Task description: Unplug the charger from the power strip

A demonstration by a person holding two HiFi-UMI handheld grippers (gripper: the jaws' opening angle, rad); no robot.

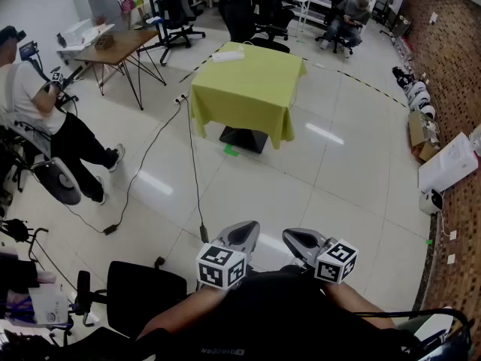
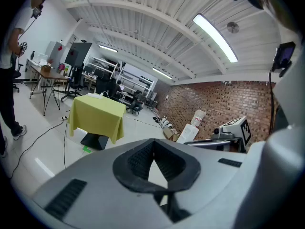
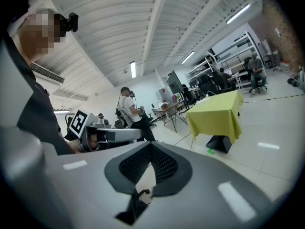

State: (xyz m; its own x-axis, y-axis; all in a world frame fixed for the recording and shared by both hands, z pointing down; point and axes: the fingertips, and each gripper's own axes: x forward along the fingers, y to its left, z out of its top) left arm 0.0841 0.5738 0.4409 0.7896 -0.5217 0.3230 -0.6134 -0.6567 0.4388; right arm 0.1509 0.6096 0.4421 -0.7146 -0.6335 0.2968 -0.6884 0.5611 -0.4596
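A table under a yellow-green cloth (image 1: 248, 89) stands some way ahead on the tiled floor. A white power strip (image 1: 228, 54) lies near its far left corner; from here I cannot make out a charger on it. The same table shows small in the left gripper view (image 2: 97, 113) and the right gripper view (image 3: 217, 113). My left gripper (image 1: 239, 235) and right gripper (image 1: 301, 241) are held side by side close to my body, far short of the table. The jaws of the left gripper (image 2: 153, 142) and of the right gripper (image 3: 150, 144) meet at the tips with nothing between them.
A cable (image 1: 192, 171) trails over the floor from the table towards me. A black office chair (image 1: 143, 292) stands at my lower left. A person (image 1: 30, 96) stands at the left by a wooden desk (image 1: 120, 47). White boxes (image 1: 451, 164) line the brick wall on the right.
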